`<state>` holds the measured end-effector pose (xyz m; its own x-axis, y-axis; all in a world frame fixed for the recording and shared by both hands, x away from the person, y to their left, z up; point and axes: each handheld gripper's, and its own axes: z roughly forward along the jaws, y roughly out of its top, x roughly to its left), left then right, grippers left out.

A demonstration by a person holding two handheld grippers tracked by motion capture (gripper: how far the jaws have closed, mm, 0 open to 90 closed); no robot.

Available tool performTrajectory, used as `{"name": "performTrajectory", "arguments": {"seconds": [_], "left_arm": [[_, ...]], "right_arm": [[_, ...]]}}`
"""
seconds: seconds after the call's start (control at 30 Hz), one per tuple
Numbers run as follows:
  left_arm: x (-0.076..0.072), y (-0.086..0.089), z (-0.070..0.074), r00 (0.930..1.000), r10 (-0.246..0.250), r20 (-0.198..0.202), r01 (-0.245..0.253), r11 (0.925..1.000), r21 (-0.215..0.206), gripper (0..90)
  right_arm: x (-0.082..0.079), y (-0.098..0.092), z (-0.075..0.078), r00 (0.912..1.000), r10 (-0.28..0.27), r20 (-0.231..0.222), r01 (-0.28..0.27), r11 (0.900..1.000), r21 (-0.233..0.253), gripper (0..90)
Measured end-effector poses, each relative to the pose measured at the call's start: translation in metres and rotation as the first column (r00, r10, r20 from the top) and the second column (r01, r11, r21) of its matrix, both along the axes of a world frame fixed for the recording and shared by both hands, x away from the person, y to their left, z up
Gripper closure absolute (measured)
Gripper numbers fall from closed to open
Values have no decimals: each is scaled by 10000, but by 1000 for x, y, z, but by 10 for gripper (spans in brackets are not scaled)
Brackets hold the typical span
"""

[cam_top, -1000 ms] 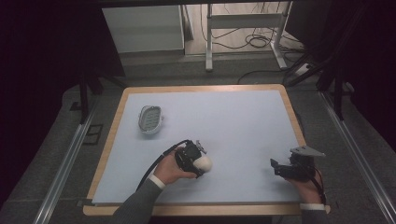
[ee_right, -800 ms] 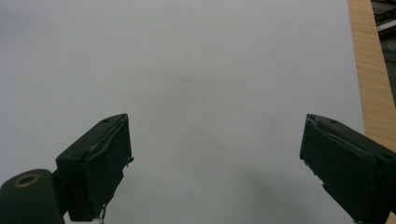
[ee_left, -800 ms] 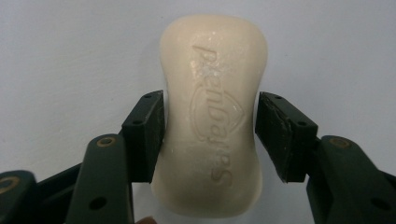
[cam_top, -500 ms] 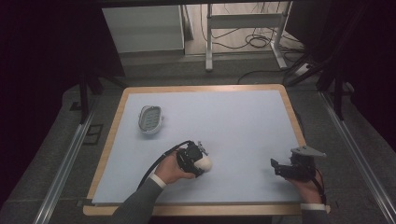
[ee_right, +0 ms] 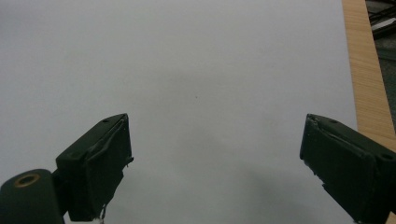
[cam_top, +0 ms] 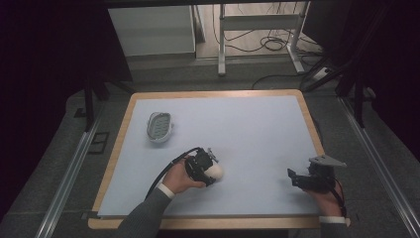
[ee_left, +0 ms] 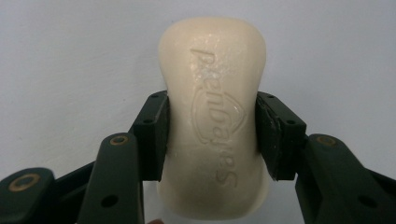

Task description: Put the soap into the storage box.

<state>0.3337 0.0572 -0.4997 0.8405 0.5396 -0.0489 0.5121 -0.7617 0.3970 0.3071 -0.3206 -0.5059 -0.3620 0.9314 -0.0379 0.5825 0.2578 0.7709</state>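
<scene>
— Left tongs (cam_top: 210,167)? Clamped on the soap bar (ee_left: 214,116), pads pressed against its two long sides at the waist.

— And the bar's long axis? Running straight out along the jaws in the left gripper view, far end sticking out well past the pads, embossed face turned to the camera.

— Where over the counter (cam_top: 257,124)? Near the front edge, left of the middle, just above the pale surface or resting on it; cannot tell which.

— Soap dish (cam_top: 160,127)? Back toward the left edge, well apart from the bar, diagonally up and left of the left tongs. Long axis set roughly front to back, ribbed floor bare.

— Nearer hand? Left one by far, and already loaded. Probably a carry toward the back-left, with the bar turned to match the dish's length before lowering.

— Right tongs (cam_top: 301,179)? Spread wide apart, gripping nothing, low by the front right corner, far from the dish.
</scene>
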Motion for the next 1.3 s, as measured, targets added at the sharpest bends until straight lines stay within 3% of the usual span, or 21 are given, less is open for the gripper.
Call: {"name": "performTrajectory", "arguments": {"seconds": [0.5,0.8,1.1,1.3], "left_arm": [[8,19,19,9987,466,182,-456,9976,-513,496],[17,31,27,9972,724,194,-715,9965,-437,496],[27,47,30,9889,1449,343,-1417,9865,-820,496],[32,57,30,9854,1683,274,-1656,9828,-812,496]], "right_arm": [[0,-1,0,10000,-47,16,47,10000,50,86],[0,-1,0,10000,-54,6,54,10000,19,86],[0,-2,-1,9999,-121,2,121,9999,-3,86],[1,-2,-1,9999,-142,-41,142,9999,-14,86]]}}
